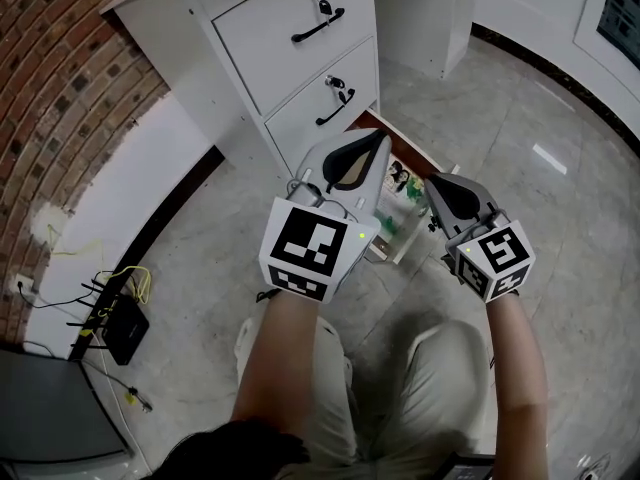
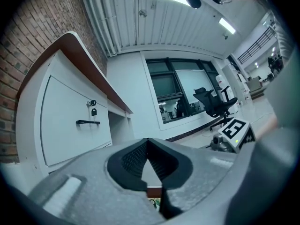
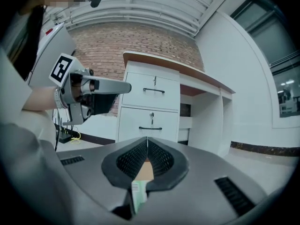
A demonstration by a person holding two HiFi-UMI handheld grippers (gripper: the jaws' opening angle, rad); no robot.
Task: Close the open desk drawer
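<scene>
Plainly, what matters is where the open white drawer [image 1: 415, 154] with its brown inner rim lies from the two tools — below them and a little ahead. It juts out at the foot of the white desk pedestal [image 1: 240, 78], under two shut white drawers with black handles [image 1: 318, 26]. Its sliding line runs from the person's knees toward the pedestal, slanting up and left in the head view. Green-and-white packets [image 1: 393, 204] lie inside it. Its front panel, the end nearest the person, is mostly covered by the tools in the head view, so I cannot tell just where its edge sits.

The left tool [image 1: 382, 137] is held level over the drawer's left side, its grey jaws closed tip to tip with nothing between them. The right tool [image 1: 433, 179] hangs near it over the drawer's right side, jaws likewise pressed together and empty. Past its pads, the right gripper view shows the brown rim and a packet. Both tools point toward the pedestal, along the drawer's own line of travel, and neither seems to touch the drawer.

By my reading the right tool is the lower and nearer one — a push would need a tool brought down behind the front panel and driven straight toward the pedestal, not across it.
</scene>
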